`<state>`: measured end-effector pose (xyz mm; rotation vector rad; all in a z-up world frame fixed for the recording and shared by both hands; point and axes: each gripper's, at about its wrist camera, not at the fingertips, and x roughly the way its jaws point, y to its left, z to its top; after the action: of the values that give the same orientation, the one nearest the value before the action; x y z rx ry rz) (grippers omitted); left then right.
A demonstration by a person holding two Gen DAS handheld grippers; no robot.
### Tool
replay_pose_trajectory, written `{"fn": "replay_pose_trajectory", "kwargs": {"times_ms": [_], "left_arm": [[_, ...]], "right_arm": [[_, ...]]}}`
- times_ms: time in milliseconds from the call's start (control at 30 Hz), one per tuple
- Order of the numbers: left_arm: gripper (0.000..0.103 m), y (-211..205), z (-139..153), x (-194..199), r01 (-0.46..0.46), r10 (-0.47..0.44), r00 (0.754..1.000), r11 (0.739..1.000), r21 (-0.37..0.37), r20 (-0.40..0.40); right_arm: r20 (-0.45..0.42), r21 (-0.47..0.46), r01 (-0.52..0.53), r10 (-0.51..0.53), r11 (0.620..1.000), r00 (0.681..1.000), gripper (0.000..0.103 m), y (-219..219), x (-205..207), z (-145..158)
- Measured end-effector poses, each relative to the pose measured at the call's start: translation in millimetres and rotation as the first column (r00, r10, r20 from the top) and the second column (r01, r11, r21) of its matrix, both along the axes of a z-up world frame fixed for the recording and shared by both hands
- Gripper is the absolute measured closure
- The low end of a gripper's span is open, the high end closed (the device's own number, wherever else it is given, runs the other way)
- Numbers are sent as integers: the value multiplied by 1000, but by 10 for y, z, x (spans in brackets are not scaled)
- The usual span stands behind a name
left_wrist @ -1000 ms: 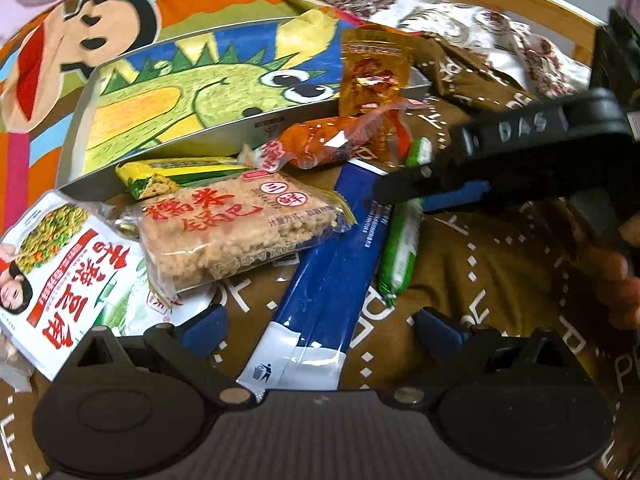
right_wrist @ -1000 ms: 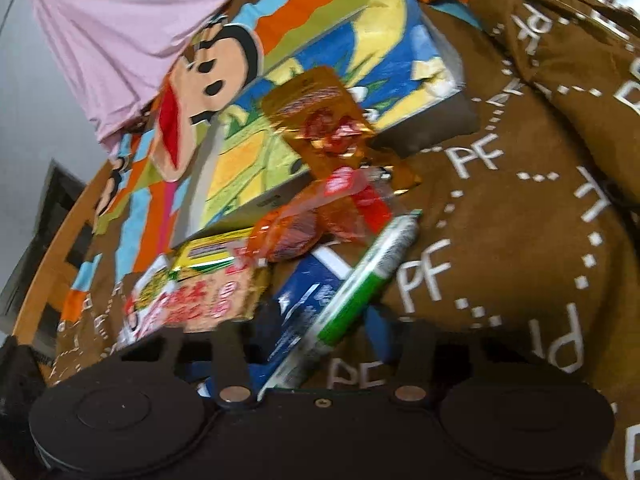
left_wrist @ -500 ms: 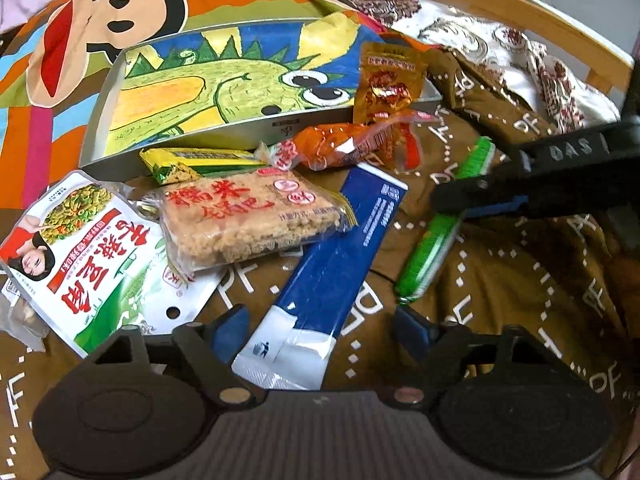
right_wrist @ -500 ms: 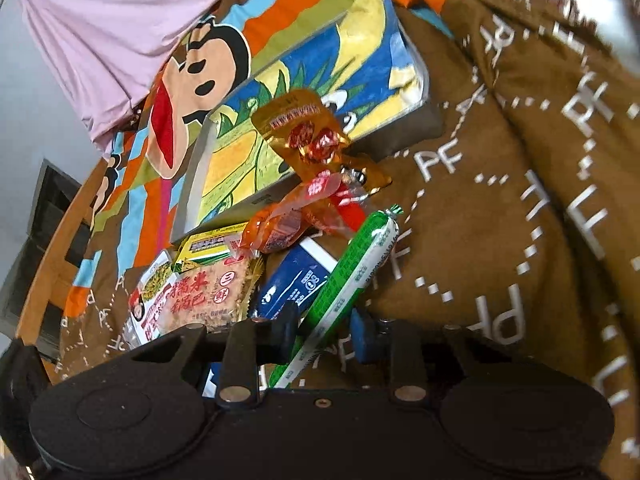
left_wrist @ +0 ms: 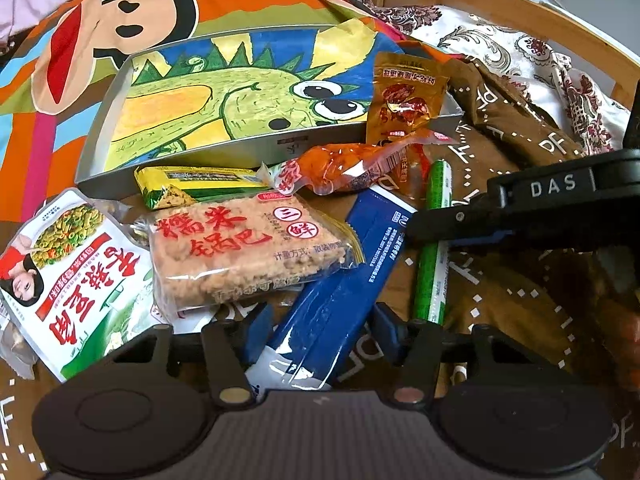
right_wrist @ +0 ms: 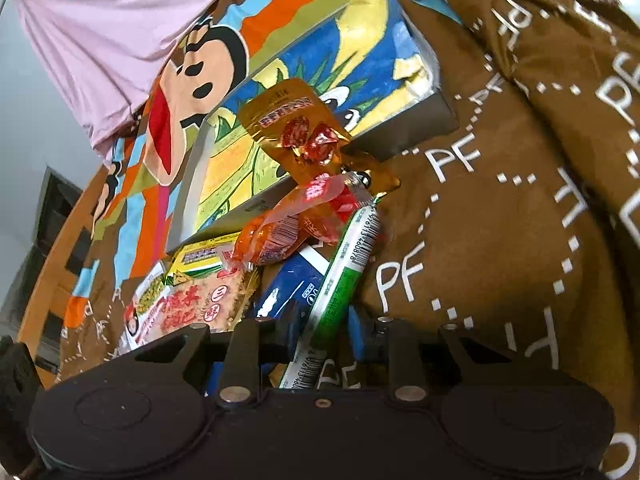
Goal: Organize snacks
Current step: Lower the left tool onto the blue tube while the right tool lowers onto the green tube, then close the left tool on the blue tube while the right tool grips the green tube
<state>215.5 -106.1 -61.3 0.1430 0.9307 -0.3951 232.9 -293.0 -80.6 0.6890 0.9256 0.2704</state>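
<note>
While the right gripper (right_wrist: 322,330) pinches the green stick (right_wrist: 340,280) at six o'clock and the left gripper (left_wrist: 320,330) straddles the blue packet (left_wrist: 340,280) unclosed, the slick stick could slip free.

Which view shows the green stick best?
The left wrist view: the green stick shows almost end to end on the brown cloth, crossed only by the right gripper. The right wrist view shows its barcode close up, but the near end hides between the fingers.
</note>
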Motion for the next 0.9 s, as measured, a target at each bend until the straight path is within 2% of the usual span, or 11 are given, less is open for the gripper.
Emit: {"fn": "replay_pose_trajectory", "kwargs": {"times_ms": [100, 200, 267, 333, 567, 900], "left_arm": [[42, -18, -2, 9, -21, 21, 1000, 1000, -2, -8], [41, -57, -8, 14, -33, 34, 999, 999, 16, -9], [42, -83, -4, 16, -41, 41, 999, 999, 28, -9], [44, -96, 0, 7, -50, 50, 999, 998, 39, -6], [54, -162, 36, -95, -72, 71, 997, 995, 76, 16], [61, -174, 128, -322, -118, 118, 993, 987, 109, 4]], "right_arm": [[13, -31, -16, 16, 999, 1000, 69, 66, -32, 18], [38, -67, -34, 37, 997, 999, 61, 156, -59, 33], [50, -90, -41, 45, 995, 998, 61, 198, -64, 31], [55, -113, -36, 42, 993, 998, 69, 218, -67, 21], [72, -90, -20, 27, 996, 997, 74, 184, -115, 89], [138, -111, 4, 11, 994, 990, 79, 161, -283, 271]]}}
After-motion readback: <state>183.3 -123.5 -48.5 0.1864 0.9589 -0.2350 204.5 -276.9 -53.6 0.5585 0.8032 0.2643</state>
